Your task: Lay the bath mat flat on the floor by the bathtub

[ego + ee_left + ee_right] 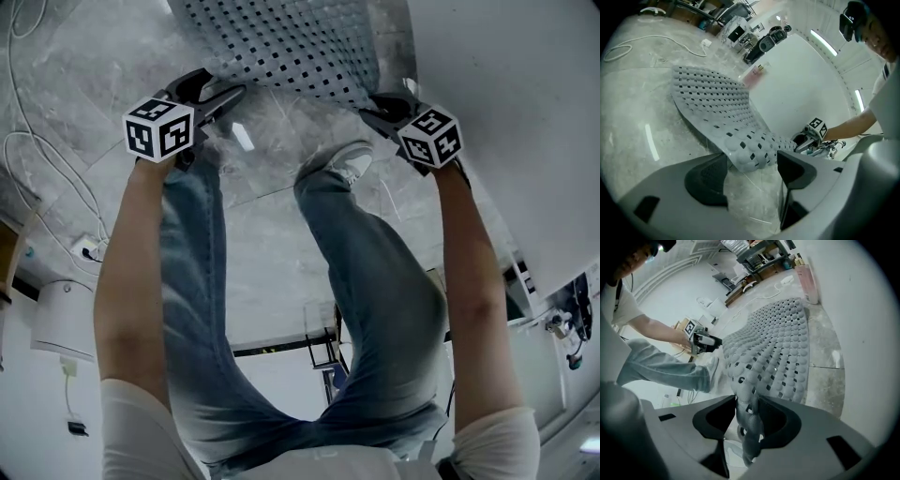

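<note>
While in right tongs (747, 401), bath mat (778, 348) partly aloft.

Your bath mat (780, 348) reads as soft grey rubber or plastic, matt, pebbled with rounded bumps and punched with square holes. Under you the floor (272, 234) is marbled grey stone tile, polished, catching bright light streaks. Beside it the bathtub (506, 103) is plain white, smooth, low sheen. Your left gripper (750, 166) and right gripper (743, 416) have smooth matt grey plastic shells; the pads (705, 180) look black, rubbery, finely textured. On them the marker cubes (159, 129) carry matt black-and-white print. Your jeans (375, 281) are faded blue denim, your sleeves (131, 422) white cloth
</note>
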`<state>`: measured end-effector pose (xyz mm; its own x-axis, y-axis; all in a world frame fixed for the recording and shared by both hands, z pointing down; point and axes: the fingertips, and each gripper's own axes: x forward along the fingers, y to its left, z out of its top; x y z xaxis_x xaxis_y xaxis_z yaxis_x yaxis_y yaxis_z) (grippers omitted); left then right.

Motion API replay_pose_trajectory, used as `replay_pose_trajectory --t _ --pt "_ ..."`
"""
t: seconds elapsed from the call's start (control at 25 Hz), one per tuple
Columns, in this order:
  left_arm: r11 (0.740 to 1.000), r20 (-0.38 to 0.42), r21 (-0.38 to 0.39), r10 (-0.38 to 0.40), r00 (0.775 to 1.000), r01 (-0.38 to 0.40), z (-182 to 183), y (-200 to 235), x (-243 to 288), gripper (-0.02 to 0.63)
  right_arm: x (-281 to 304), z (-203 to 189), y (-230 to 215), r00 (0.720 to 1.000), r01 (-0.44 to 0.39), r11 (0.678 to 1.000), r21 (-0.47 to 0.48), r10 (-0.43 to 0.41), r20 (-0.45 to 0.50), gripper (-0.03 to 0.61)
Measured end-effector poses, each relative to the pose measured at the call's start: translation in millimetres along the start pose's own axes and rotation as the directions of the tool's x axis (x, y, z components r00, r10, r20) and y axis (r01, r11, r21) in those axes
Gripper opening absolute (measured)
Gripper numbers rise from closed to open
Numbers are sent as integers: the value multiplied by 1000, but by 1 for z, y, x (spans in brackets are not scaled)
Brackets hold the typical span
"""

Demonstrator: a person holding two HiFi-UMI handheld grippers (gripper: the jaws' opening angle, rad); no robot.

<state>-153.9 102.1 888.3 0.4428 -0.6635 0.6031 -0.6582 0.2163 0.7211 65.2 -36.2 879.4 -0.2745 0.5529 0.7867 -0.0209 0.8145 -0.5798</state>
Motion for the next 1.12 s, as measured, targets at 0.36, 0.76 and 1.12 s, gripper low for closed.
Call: replay_pose_trajectory --t 0.36,0.76,1.12 --pt "983 -55 -105 -157 986 151 -18 -48 -9 298 10 19 5 988 122 990 66 -127 88 213" --pt "998 -403 25 -46 914 61 -133 -46 15 296 45 11 37 981 125 988 96 -137 134 247" --pt "984 -305 169 107 946 -57 -144 -16 35 321 70 -36 46 988 114 982 149 -127 84 249"
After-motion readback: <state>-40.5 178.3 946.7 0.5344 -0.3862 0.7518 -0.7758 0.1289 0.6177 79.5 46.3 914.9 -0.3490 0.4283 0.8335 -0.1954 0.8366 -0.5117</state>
